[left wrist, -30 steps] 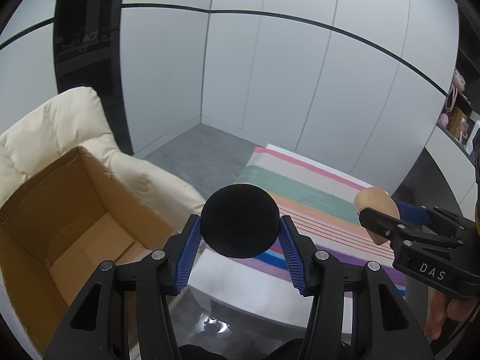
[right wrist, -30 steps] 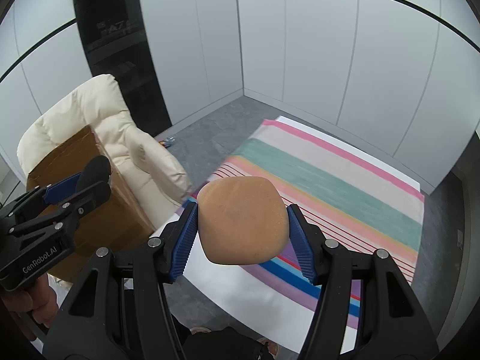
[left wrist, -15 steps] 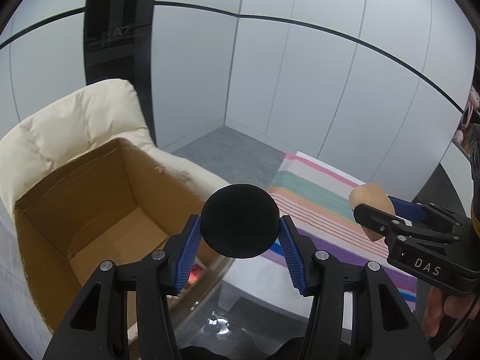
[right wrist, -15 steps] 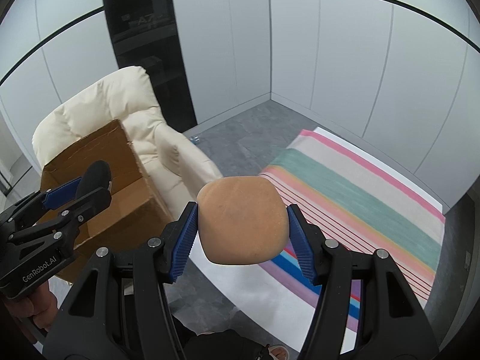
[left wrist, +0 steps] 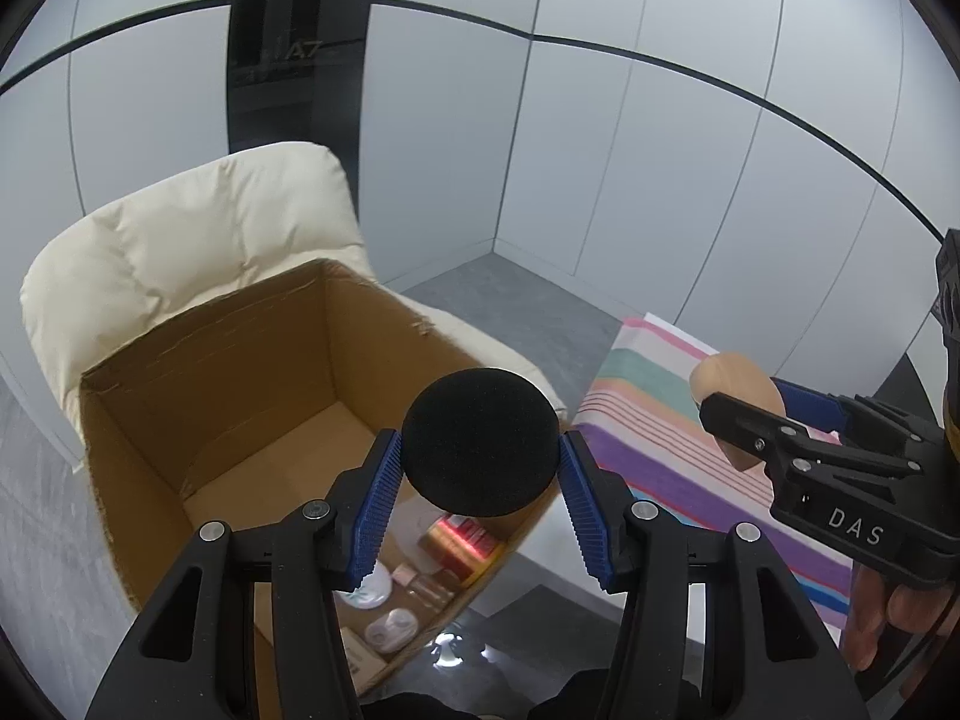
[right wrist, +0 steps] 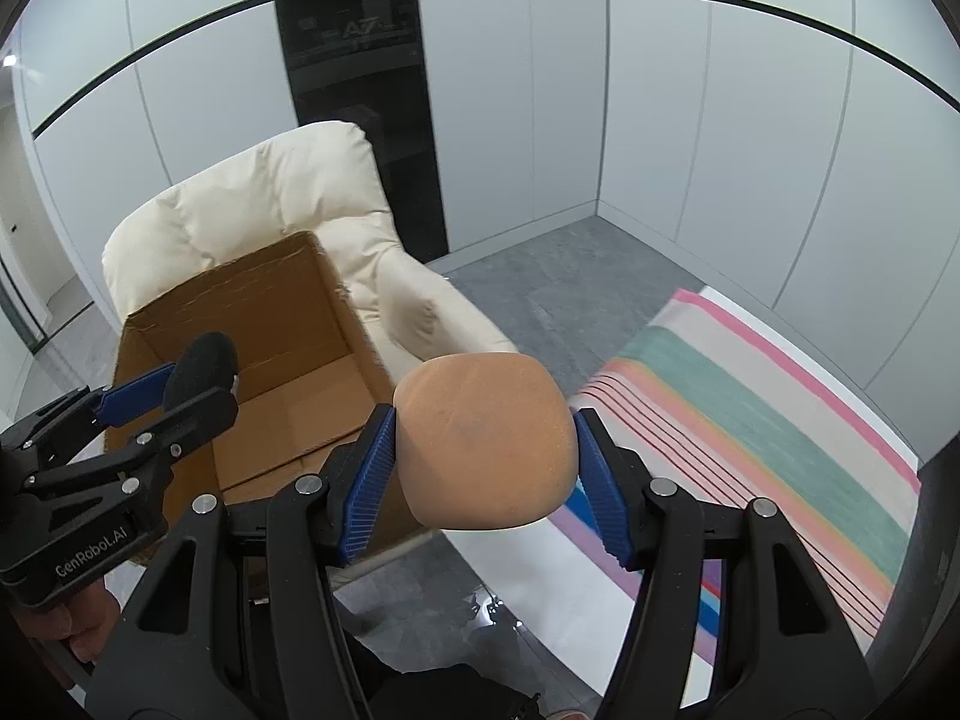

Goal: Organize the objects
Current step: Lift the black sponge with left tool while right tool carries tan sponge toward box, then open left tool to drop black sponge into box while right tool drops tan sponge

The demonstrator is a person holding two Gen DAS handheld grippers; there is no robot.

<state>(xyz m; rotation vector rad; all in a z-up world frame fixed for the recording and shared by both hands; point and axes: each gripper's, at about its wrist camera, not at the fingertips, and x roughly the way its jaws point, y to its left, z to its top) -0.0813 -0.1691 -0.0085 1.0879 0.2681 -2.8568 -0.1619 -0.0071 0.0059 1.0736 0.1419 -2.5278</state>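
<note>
The cardboard box (left wrist: 198, 414) stood open at the top, with 4 upright walls bounding entry. Small containers (left wrist: 414, 576) occupied its near floor corner; the far floor was bare. The cream armchair (left wrist: 198, 240) backrest rose behind the box. The grey floor (right wrist: 540, 276) between armchair and striped rug (right wrist: 750, 408) lay unobstructed.

"DAS" in white letters on body of right gripper (left wrist: 744, 414), seen from left wrist view. "GenRobot.AI" in white on body of left gripper (right wrist: 198, 381), seen from right wrist view. "A7" in pale characters on dark glossy wall panel (left wrist: 300, 54), readable in both views (right wrist: 360, 30). Labels on small items inside cardboard box (left wrist: 198, 360) too small to read.
</note>
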